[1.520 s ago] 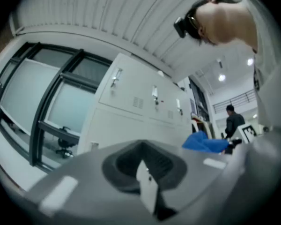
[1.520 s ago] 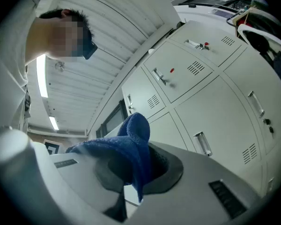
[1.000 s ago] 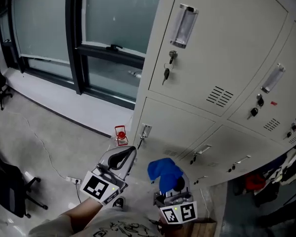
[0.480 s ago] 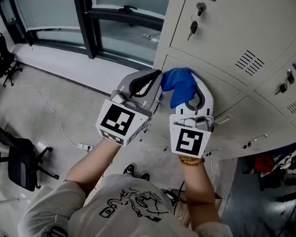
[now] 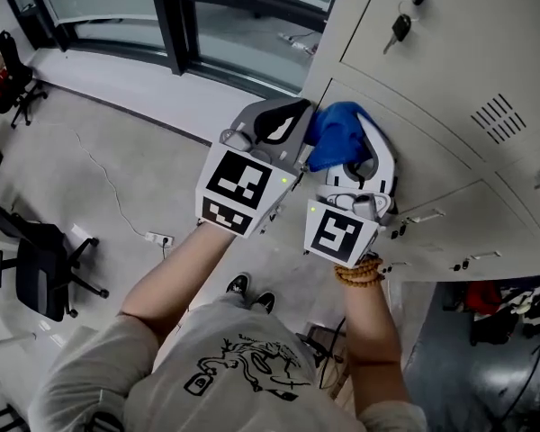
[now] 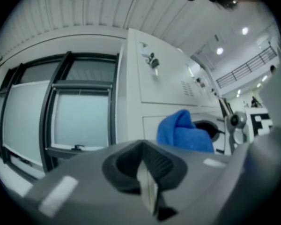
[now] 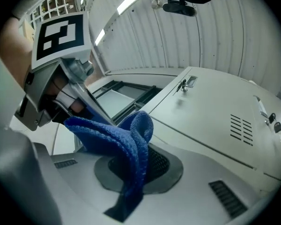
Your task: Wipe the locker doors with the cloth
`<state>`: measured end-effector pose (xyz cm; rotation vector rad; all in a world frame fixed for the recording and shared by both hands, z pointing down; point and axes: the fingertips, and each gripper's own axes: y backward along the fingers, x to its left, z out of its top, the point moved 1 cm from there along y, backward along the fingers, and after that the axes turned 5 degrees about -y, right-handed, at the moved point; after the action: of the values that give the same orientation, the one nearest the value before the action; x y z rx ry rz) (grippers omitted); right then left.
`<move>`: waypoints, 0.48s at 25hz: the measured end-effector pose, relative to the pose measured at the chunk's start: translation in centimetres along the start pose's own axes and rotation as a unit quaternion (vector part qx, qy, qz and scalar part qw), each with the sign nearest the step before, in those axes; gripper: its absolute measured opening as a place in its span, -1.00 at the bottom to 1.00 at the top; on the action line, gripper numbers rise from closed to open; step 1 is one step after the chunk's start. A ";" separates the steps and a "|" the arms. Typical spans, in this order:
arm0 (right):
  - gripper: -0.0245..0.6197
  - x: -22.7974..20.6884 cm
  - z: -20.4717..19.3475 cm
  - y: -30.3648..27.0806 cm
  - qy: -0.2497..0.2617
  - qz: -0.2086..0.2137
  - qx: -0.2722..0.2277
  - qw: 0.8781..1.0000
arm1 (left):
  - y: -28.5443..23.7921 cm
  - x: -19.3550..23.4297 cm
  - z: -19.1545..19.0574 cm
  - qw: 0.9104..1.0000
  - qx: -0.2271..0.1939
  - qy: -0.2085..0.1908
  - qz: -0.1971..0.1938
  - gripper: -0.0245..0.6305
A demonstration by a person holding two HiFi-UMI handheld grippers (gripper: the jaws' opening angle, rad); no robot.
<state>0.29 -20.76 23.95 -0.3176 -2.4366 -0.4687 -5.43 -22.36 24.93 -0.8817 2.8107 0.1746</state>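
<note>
The blue cloth (image 5: 336, 133) hangs bunched from my right gripper (image 5: 357, 140), which is shut on it, right at the beige lower locker door (image 5: 436, 174); whether the cloth touches the door I cannot tell. My left gripper (image 5: 283, 122) sits just left of the cloth, jaws shut with nothing between them. In the left gripper view the cloth (image 6: 185, 132) shows ahead to the right, in front of the locker doors (image 6: 164, 83). In the right gripper view the cloth (image 7: 131, 144) drapes over the right gripper (image 7: 136, 170), with the upper locker door (image 7: 210, 111) beyond it.
Keys (image 5: 400, 27) hang from the upper locker's lock. A dark-framed window (image 5: 225, 7) runs along the wall left of the lockers. An office chair (image 5: 36, 268) stands on the grey floor at left, and a cable with a power strip (image 5: 157, 238) lies near the feet.
Both grippers have risen from near the floor to the lower locker door, carrying the cloth up with the right one. The left gripper has closed in beside the cloth.
</note>
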 end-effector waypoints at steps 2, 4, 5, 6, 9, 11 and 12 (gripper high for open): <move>-0.83 0.6 -1.7 0.8 -0.003 0.002 0.010 1.000 | -0.2 -0.7 -1.3 1.000 0.012 0.004 -0.005 -0.92; -0.83 1.2 -3.6 1.7 -0.007 0.004 0.022 1.000 | -0.5 -1.6 -2.6 1.000 0.023 0.007 -0.010 -0.92; -0.83 1.6 -4.4 2.1 -0.010 0.006 0.029 1.000 | -0.7 -2.0 -3.3 0.999 0.029 0.009 -0.012 -0.92; -0.83 1.9 -5.3 2.4 -0.013 0.007 0.034 0.999 | -0.8 -2.4 -4.0 0.999 0.034 0.011 -0.014 -0.92; -0.83 3.1 -7.9 3.4 -0.022 0.013 0.052 0.998 | -1.4 -3.4 -6.4 0.998 0.052 0.017 -0.018 -0.92; -0.83 4.3 -9.7 3.9 -0.029 0.021 0.066 0.997 | -1.6 -3.9 -7.9 0.998 0.063 0.022 -0.018 -0.92; -0.83 4.9 -10.6 4.1 -0.033 0.025 0.074 0.996 | -1.7 -4.0 -8.7 0.997 0.067 0.023 -0.017 -0.92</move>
<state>3.58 -20.76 35.91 -0.3352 -2.5042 -0.2575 -2.53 -22.96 34.18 -0.9117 2.8093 -0.0392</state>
